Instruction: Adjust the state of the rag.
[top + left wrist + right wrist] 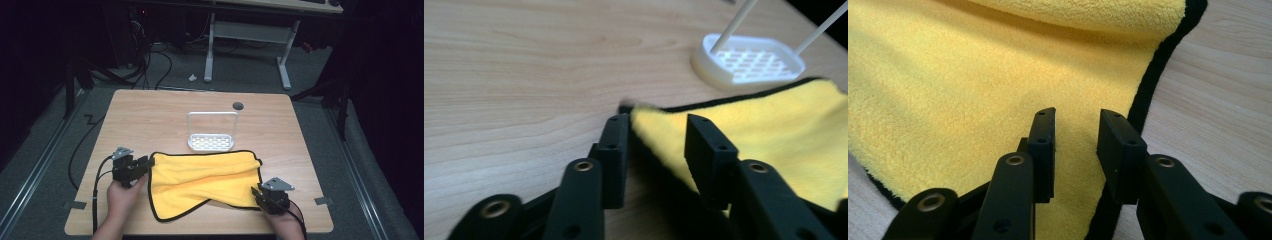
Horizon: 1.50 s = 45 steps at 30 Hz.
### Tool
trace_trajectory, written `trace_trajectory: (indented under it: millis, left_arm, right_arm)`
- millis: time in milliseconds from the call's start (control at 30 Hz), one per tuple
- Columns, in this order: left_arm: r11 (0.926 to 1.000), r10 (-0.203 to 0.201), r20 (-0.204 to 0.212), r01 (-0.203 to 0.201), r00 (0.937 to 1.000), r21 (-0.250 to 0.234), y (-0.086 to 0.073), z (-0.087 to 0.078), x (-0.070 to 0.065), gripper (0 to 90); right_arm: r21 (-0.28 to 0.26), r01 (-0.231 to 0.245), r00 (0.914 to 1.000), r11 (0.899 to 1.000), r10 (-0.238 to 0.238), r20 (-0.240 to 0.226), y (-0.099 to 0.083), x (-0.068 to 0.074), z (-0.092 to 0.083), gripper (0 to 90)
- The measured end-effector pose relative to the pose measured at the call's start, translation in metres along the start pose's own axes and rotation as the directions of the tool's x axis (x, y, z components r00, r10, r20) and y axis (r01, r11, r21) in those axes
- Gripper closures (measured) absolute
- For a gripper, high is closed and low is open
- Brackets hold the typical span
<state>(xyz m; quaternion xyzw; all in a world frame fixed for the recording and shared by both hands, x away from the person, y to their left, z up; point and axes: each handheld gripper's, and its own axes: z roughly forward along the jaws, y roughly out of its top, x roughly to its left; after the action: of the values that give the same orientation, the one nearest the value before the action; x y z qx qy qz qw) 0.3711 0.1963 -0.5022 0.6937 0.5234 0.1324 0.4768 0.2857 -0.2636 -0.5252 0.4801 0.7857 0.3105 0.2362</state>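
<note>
From the high view I am looking down on a yellow towel [202, 182] lying partly folded on the counter [150, 115], its long axis running left to right across the near half. My left gripper [142, 167] is sitting at the towel's far left corner, and my right gripper [260, 192] is sitting at its right edge, nearer to me. A white rack [211, 135] is standing just beyond the towel's far edge, apart from both hands.

In the left gripper view, the left gripper [656, 137] is standing with its jaws spread, and the black-trimmed corner of the yellow towel [774, 125] is lying between them, reaching in from the right. I judge nothing is pinched yet. The white rack [749, 65] is lying ahead and to the right.

In the right gripper view, the right gripper [1077, 137] is also holding its jaws apart, hovering over the yellow towel [973, 85]. The black hem is running just beside the right-hand jaw, with bare counter [1218, 110] beyond it. I judge a close here would catch cloth near the hem.
</note>
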Motion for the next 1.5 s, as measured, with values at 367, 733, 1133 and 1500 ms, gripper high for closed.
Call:
trace_trajectory:
  millis: [367,733,1133,1500]
  left_arm:
    - [0.9647,0.161,0.130,-0.184,0.9784,0.189,-0.076,-0.033,-0.080,58.3]
    - [0.9837,0.171,0.060,-0.174,0.9835,0.047,-0.074,-0.066,-0.088,52.9]
    - [0.9504,0.169,0.181,-0.208,0.9690,0.231,-0.090,-0.027,-0.102,66.4]
    - [0.9505,0.159,0.154,-0.193,0.9753,0.243,-0.100,-0.054,-0.086,70.4]
  right_arm:
    - [0.007,-0.004,0.9998,1.000,0.004,0.020,0.002,-0.003,0.001,73.2]
    - [0.001,-0.021,0.9995,1.000,0.021,0.025,0.001,-0.008,0.002,73.8]
    - [0.002,-0.017,0.9994,1.000,0.017,0.030,0.000,-0.007,0.001,74.2]
    - [0.001,-0.023,0.9988,1.000,0.023,0.042,0.003,-0.015,0.005,74.0]
